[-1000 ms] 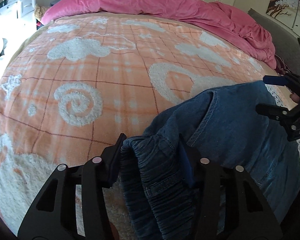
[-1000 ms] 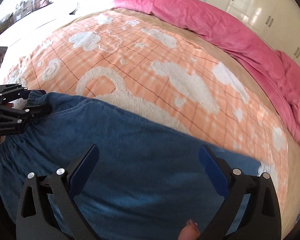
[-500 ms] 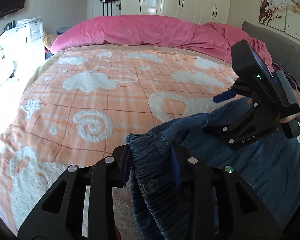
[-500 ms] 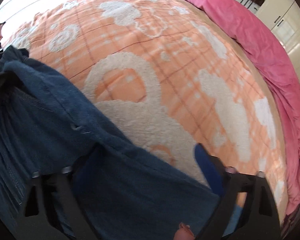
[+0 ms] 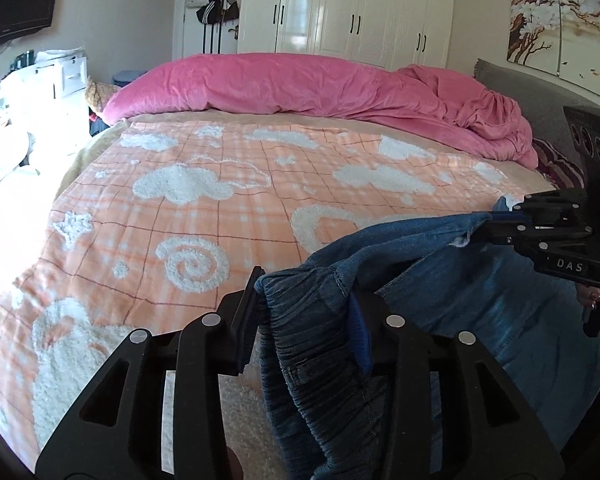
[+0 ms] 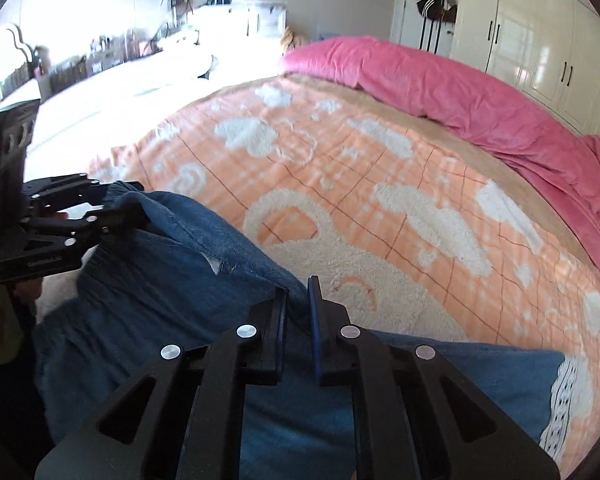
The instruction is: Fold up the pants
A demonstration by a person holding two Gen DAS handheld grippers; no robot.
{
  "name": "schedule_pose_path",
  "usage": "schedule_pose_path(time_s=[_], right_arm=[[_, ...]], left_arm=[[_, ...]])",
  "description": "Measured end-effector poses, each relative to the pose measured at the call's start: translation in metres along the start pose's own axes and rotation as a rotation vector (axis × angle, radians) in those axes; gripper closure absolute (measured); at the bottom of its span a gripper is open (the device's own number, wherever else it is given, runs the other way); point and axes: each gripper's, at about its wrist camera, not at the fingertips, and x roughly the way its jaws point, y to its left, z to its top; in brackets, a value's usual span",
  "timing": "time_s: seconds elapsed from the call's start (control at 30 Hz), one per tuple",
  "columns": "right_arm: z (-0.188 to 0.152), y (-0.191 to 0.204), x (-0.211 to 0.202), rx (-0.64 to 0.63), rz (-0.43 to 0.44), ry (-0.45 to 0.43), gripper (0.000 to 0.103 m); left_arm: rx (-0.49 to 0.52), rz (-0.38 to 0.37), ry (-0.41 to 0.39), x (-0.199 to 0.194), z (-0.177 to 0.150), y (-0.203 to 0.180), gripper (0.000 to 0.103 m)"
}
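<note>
One pair of blue denim pants [image 5: 452, 292] is under handling, lifted at its upper edge above the near side of the bed, with the lower part draped downward and a lace-trimmed hem [image 6: 568, 404] lying on the blanket. The gathered elastic waistband [image 5: 312, 344] is clamped between the closed jaws of the left gripper [image 5: 304, 316]. A seam edge further along the garment, near a small frayed tear [image 6: 218, 266], is pinched by the right gripper [image 6: 297, 320], whose jaws are drawn nearly together on the cloth. Between the two holds the upper edge is held in a slack line.

No finished fold can be identified. The fabric appears bunched and partly doubled over itself, but whether the legs have been laid one upon the other cannot be determined from either view. The task is therefore judged to be at an early stage: the garment is secured and raised, while spreading, aligning and folding remain to be done.

The orange plaid blanket [image 5: 204, 216] with white fleecy shapes offers a broad surface beyond the garment. A pink duvet [image 5: 300, 84] is heaped along the far side, well apart from the work, with white wardrobes [image 5: 364, 16] behind it.
</note>
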Motion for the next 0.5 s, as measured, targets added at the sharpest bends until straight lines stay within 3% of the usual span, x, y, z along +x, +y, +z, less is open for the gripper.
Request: schedule_pose_path(time_s=[0.23,0.5], right_arm=[[-0.032,0.03,-0.058,0.085,-0.012,-0.071,0.094],[-0.094,0.085,-0.095,0.136,0.033,-0.045,0.094]], left_arm=[[0.064,-0.005,-0.033,-0.043,-0.016,-0.023,0.07],[0.029,-0.1,0.104,-0.088,-0.063,-0.026,0.066]])
